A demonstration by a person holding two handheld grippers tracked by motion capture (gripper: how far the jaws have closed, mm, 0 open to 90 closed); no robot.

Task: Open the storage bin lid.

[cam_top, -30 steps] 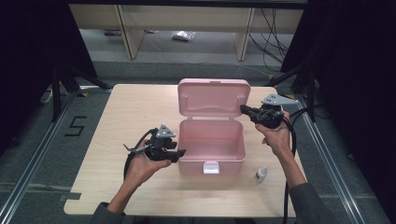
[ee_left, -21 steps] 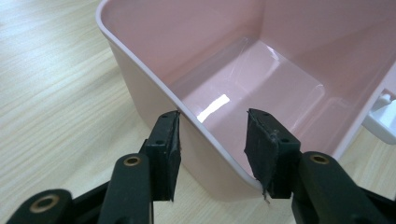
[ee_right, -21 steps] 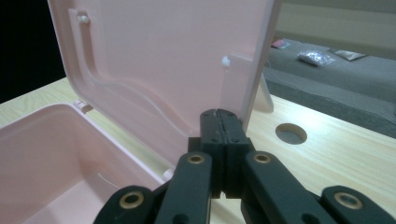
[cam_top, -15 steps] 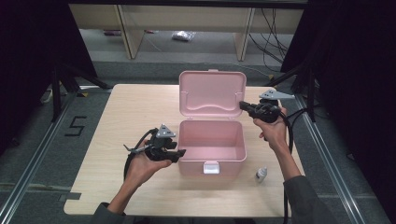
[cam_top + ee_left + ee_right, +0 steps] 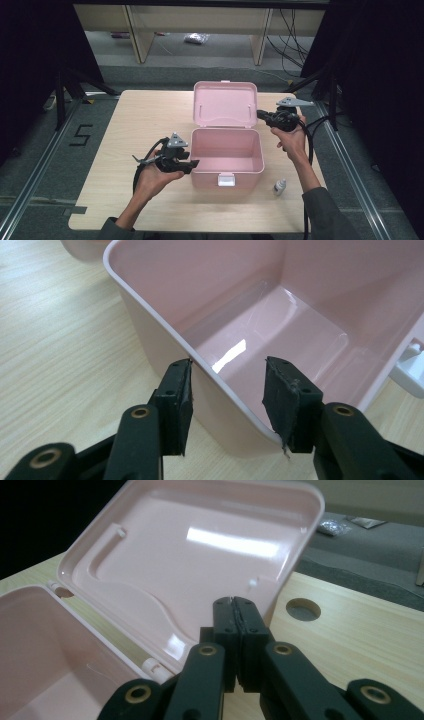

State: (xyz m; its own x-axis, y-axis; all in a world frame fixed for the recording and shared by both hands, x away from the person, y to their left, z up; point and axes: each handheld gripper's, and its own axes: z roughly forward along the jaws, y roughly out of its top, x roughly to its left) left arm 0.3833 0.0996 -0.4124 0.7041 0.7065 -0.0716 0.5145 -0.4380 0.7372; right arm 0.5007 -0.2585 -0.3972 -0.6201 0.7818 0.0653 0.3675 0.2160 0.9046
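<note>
Box (image 5: 227, 157), pink, near table's front edge: left gripper (image 5: 227, 395) straddles its wall, jaws apart, unclamped. Right gripper (image 5: 235, 617), clenched empty, beside lid (image 5: 200, 555); push lid gently, steadying box

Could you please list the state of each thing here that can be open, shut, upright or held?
Pink plastic box: open, nothing inside, standing on the table.
Pink hinged lid: swung up and back, near upright.
White front latch: undone.
Small white dropper bottle: upright on the table, right of the box, cap on.
Left gripper: jaws open, straddling the box's side wall.
Right gripper: jaws shut, empty, tips at the lid's edge.
</note>
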